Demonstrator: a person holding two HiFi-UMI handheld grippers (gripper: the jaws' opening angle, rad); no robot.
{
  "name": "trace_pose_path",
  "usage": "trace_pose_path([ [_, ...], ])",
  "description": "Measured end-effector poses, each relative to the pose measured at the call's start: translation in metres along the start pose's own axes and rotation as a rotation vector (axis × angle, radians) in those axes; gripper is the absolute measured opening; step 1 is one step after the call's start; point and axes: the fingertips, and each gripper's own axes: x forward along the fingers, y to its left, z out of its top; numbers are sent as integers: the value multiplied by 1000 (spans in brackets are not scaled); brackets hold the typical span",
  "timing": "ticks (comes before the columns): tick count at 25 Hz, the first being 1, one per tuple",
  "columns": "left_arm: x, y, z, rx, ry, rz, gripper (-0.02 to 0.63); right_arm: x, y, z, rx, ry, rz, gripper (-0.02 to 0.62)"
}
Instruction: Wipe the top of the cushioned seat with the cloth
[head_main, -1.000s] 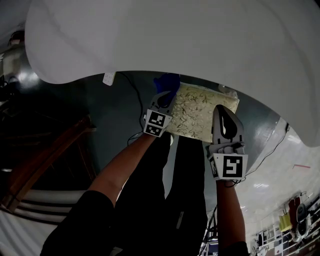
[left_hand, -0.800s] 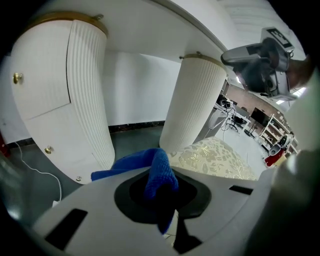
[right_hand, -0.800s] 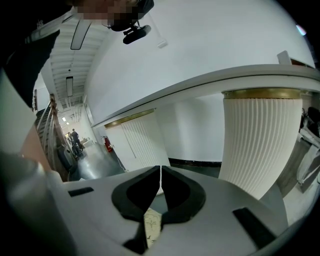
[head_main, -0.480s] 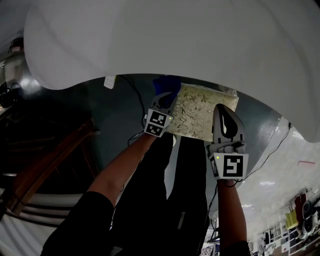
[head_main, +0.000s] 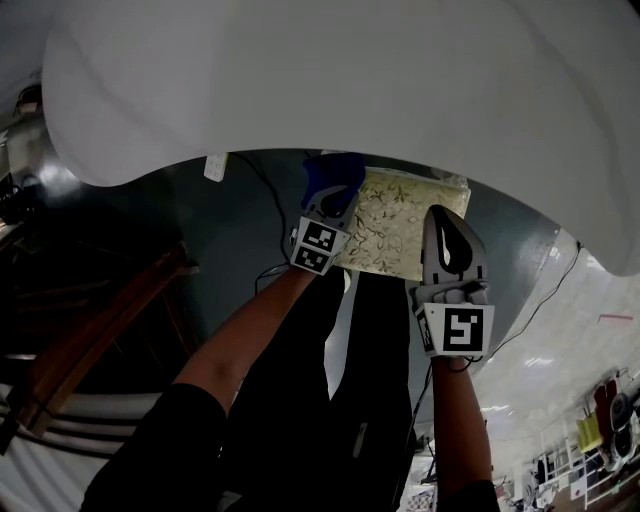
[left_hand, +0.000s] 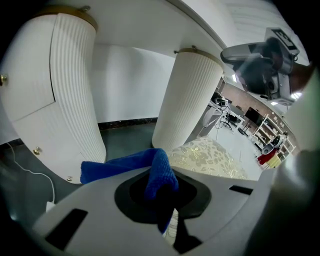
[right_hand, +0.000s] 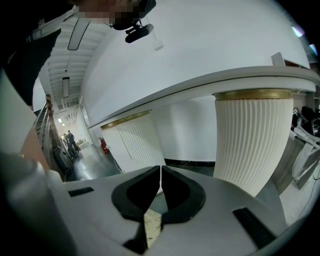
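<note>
The cushioned seat (head_main: 400, 225) has a pale cover with a leafy gold pattern and sits low under a big white tabletop. A blue cloth (head_main: 333, 175) hangs over its left far corner, and my left gripper (head_main: 327, 205) is shut on it. In the left gripper view the blue cloth (left_hand: 150, 167) bunches between the jaws, with the seat (left_hand: 212, 157) just beyond to the right. My right gripper (head_main: 448, 240) hovers over the seat's right edge, shut with nothing in it. In the right gripper view a sliver of the seat (right_hand: 152, 224) shows under the closed jaws (right_hand: 160, 186).
The round white tabletop (head_main: 330, 80) overhangs the whole scene. Two white fluted table legs (left_hand: 187, 97) (left_hand: 70, 85) stand behind the seat. A white cable (head_main: 268, 190) runs over the dark floor on the left. A wooden rail (head_main: 95, 320) lies at the far left.
My left gripper has carried the blue cloth a little further away along the seat's left corner. The right gripper has hardly moved.
</note>
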Motion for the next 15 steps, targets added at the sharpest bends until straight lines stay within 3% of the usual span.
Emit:
trace_pose_path([
  [15, 16, -31, 8, 66, 33, -61, 40, -23, -32, -14, 33, 15, -82, 38],
])
